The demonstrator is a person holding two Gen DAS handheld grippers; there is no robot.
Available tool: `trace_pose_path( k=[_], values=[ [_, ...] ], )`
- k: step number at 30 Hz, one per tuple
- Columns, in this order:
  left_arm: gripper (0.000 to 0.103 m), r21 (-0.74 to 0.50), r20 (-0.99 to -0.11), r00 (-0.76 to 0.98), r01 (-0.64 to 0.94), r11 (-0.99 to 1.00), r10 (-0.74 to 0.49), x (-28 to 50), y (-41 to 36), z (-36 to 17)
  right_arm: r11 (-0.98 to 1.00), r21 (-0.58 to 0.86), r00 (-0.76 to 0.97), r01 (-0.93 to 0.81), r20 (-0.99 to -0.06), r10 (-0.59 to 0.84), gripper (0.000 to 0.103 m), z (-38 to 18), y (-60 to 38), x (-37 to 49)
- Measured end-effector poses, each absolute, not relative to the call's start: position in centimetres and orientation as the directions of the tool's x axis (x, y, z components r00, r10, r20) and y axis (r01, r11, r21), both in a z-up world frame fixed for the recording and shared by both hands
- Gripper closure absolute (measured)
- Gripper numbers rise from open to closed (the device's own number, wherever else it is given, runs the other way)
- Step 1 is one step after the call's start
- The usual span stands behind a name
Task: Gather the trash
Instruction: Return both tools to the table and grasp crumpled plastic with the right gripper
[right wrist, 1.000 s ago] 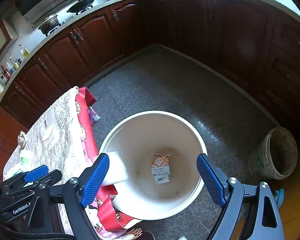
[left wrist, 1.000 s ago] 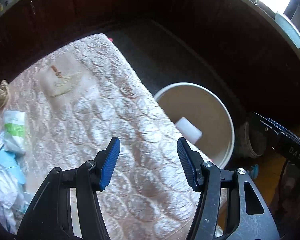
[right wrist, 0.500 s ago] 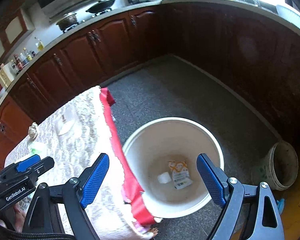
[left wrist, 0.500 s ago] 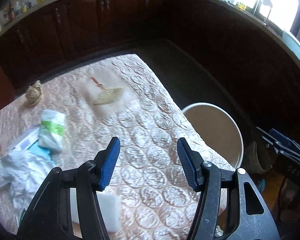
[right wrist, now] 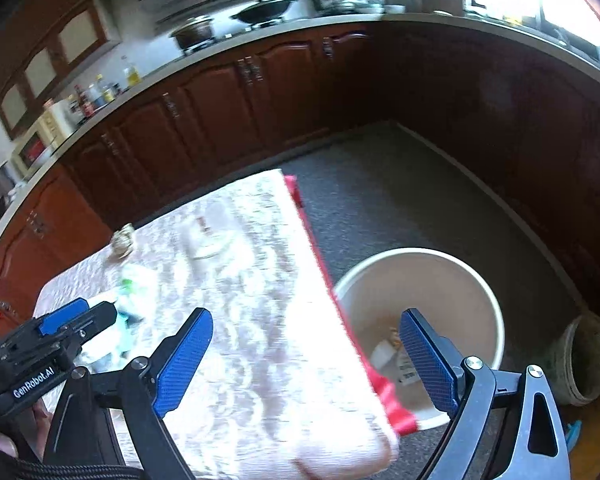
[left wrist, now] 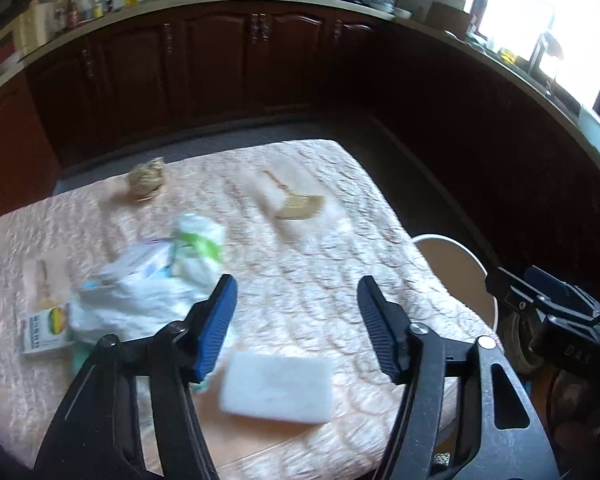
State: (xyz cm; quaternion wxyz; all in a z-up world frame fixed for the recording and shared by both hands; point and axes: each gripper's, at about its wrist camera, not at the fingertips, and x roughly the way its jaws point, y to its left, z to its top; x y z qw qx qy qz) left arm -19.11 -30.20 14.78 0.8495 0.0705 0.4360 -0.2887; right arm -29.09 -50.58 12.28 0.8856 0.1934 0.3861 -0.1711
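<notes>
Partly done: bucket [right wrist: 420, 300] under the right gripper [right wrist: 300, 360] holds apparently two scraps, both grippers empty and opening, while a white pad [left wrist: 276, 388] below the left gripper [left wrist: 296, 320] and wrappers [left wrist: 140, 280] left of it remain on the counter [left wrist: 320, 240].

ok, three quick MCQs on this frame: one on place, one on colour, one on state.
1. Where does the white bucket stand?
A. on the table
B. on the floor beside the table
C. on the counter

2. What colour are the gripper pads?
A. blue
B. red
C. green

3. What is between the left gripper pads?
A. white foam block
B. crumpled bag
C. nothing

Answers:
1 B: it stands on the grey floor by the table edge.
2 A: both pairs show blue.
3 C: the jaws are opening and empty; the white foam block lies on the cloth below.
</notes>
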Motion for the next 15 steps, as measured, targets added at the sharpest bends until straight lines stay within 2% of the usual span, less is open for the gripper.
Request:
trace_pose_path(
  k=[2, 9, 15],
  values=[
    [0.03, -0.128, -0.775, 0.472, 0.534, 0.836, -0.42, -18.5, -28.1, 15.1, 0.885, 0.207, 0.647, 0.417, -0.752, -0.129, 0.01, 12.3, -49.0, -28.0],
    [0.03, -0.138, -0.778, 0.518, 0.41, 0.902, -0.355, -14.6, -19.2, 15.6, 0.929, 0.221, 0.631, 0.295, -0.775, -0.016, 0.01, 11.5, -44.3, -24.3],
    [0.03, -0.116, -0.784, 0.567, 0.267, 0.957, -0.254, -11.6, -11.8, 15.1, 0.936, 0.331, 0.606, 0.122, -0.771, 0.194, 0.01, 10.7, -38.9, -21.0]
  ],
)
